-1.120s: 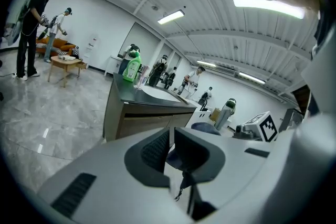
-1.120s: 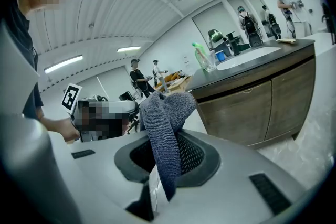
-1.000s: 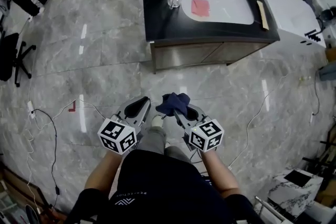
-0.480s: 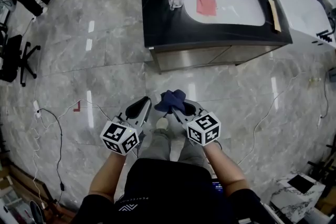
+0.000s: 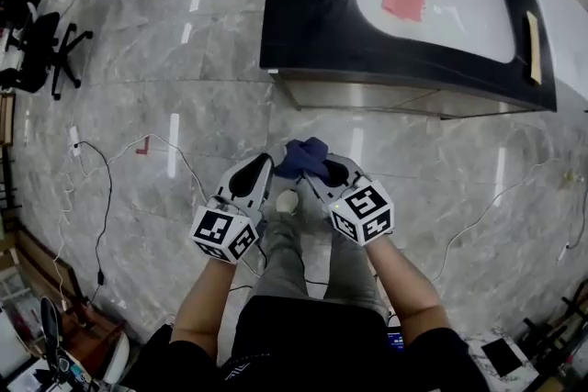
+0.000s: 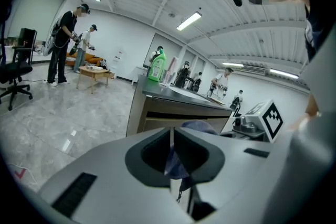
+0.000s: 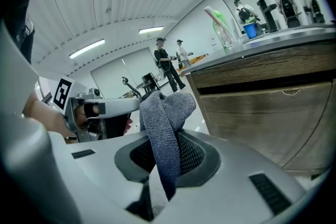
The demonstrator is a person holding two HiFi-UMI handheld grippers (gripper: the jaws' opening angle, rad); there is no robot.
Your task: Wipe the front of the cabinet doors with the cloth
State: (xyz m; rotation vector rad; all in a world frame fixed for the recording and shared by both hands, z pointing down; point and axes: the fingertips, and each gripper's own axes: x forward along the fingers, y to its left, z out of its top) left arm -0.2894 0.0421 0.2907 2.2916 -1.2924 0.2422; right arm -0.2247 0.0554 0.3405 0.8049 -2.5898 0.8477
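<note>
Two grippers sit low in the head view, side by side above the marble floor (image 5: 165, 60), and only one carries anything. The right gripper (image 5: 317, 172) has its fingers (image 5: 323, 190) closed on the dark blue cloth (image 5: 303, 156), which bunches up past their tips. The left gripper (image 5: 261, 166) is just beside that bundle. Ahead of both, well apart across the floor, stands the cabinet (image 5: 413, 96) under a black desk (image 5: 294, 23); only a thin strip of its wooden front shows from up here. That front runs left to right across our path and lies somewhat to the right, so the cloth hand is the nearer one.

In the left gripper view the fingers (image 6: 131, 196) meet in a seam at the tips with nothing clamped that we can make out; a bluish sliver shows through the slit lower down, and the cloth (image 6: 198, 126) peeks over from the right. The cabinet (image 6: 157, 115) is ahead, its front shadowed beneath the desk edge.

In the right gripper view the cloth (image 7: 164, 128) stands upright out of the closed fingers (image 7: 226, 165), folded over at the top. The cabinet doors (image 7: 268, 123) fill the right side, facing us, untouched. We judge that the approach comes first: the cloth must go forward and rightward until it meets the wood.
</note>
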